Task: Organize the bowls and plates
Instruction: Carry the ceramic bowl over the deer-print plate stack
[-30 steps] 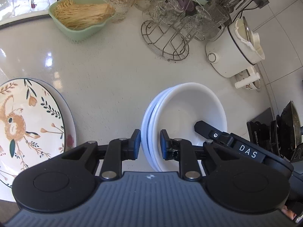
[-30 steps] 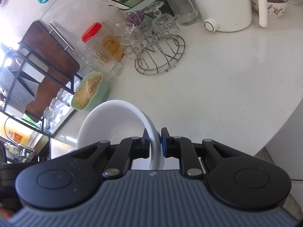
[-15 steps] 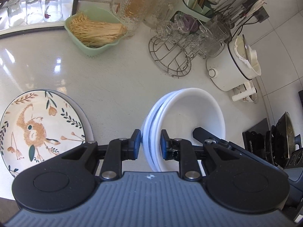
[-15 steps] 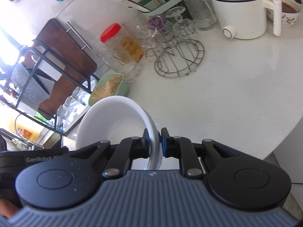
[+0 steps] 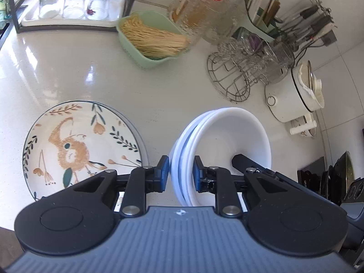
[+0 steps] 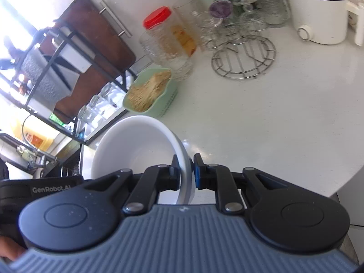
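Note:
A stack of nested white bowls (image 5: 227,141) hangs tilted above the white counter, held from two sides. My left gripper (image 5: 180,173) is shut on the near rims of the stack. My right gripper (image 6: 185,168) is shut on the opposite rim of the white bowl (image 6: 136,145); one of its fingers (image 5: 241,160) shows inside the bowl in the left wrist view. A plate painted with an orange animal and leaves (image 5: 77,145) lies flat on the counter to the left of the bowls, with another plate's rim showing under it.
At the back stand a green dish of dry noodles (image 5: 154,38), a red-lidded jar (image 5: 195,6), a wire rack of glasses (image 5: 236,77) and a white pot (image 5: 293,95). A tray of upturned glasses (image 5: 72,2) is far left. The counter edge (image 6: 341,182) curves at right.
Both grippers have carried the bowl stack up and back from the rear of the counter. The painted plate has come fully into the left wrist view. Both grips are unchanged.

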